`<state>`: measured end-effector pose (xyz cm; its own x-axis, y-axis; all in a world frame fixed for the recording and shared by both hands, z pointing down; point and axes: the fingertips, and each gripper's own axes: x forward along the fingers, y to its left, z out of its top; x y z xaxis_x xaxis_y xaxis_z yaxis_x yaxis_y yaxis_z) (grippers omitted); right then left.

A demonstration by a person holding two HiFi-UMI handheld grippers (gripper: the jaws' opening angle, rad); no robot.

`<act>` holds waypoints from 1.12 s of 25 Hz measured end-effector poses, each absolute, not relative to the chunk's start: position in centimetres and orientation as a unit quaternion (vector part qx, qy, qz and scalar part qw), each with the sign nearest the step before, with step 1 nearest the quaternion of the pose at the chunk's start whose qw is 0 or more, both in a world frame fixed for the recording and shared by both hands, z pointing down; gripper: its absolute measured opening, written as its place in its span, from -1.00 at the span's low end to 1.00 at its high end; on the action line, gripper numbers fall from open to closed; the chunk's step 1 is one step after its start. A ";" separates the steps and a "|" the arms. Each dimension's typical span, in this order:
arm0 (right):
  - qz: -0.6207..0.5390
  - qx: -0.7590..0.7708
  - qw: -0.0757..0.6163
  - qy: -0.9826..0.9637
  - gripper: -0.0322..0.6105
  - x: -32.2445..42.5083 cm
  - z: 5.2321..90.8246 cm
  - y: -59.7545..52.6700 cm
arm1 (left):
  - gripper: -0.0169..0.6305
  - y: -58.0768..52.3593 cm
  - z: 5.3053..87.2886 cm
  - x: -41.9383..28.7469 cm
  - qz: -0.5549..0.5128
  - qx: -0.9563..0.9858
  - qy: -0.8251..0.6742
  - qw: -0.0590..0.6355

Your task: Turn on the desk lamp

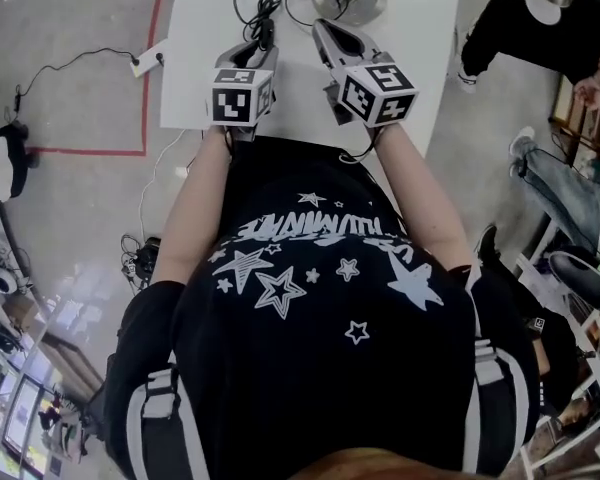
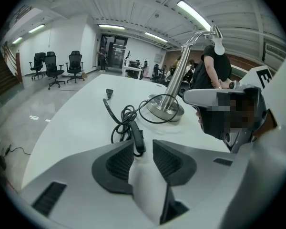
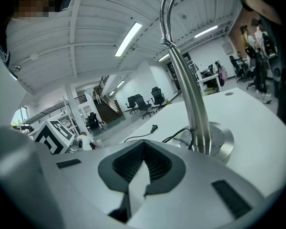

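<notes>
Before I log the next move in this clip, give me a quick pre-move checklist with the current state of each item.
1. Left claw open: ok, jaws apart.
2. Cord switch lined up at the left claw's tips: ok, pads not pressing it.
3. Right claw out of the way: ok, shut and empty, near the lamp stem.
4. Lamp base flat on the table: ok.
5. Lamp already lit: cannot tell, its head is not clearly shown.
</notes>
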<state>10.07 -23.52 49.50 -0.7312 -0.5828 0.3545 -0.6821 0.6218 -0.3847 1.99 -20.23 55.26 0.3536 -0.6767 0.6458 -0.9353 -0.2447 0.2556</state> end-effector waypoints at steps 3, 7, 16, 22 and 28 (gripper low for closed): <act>0.257 0.352 0.102 -0.894 -0.89 9.6 49.7 -23.9 | -0.59 -20.7 55.6 2.3 0.215 0.758 -0.524 0.322; 0.266 0.353 0.103 -0.891 -0.89 9.2 50.5 -24.1 | -0.59 -21.2 56.0 2.5 0.217 0.752 -0.528 0.328; 0.278 0.349 0.113 -0.888 -0.89 8.3 51.6 -23.5 | -0.60 -21.1 56.2 1.9 0.216 0.733 -0.548 0.339; 0.284 0.328 0.134 -0.891 -0.89 7.3 52.4 -23.3 | -0.72 -21.0 56.2 1.5 0.195 0.730 -0.547 0.361; 0.297 0.291 0.180 -0.891 -0.89 6.0 53.9 -22.7 | -0.73 -20.9 56.1 1.4 0.197 0.730 -0.545 0.363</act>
<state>5.95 -22.71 53.88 -0.7654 -0.4119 0.4945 -0.6262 0.6539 -0.4246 1.42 -20.87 56.10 0.3288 -0.6524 0.6828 -0.9381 -0.1419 0.3161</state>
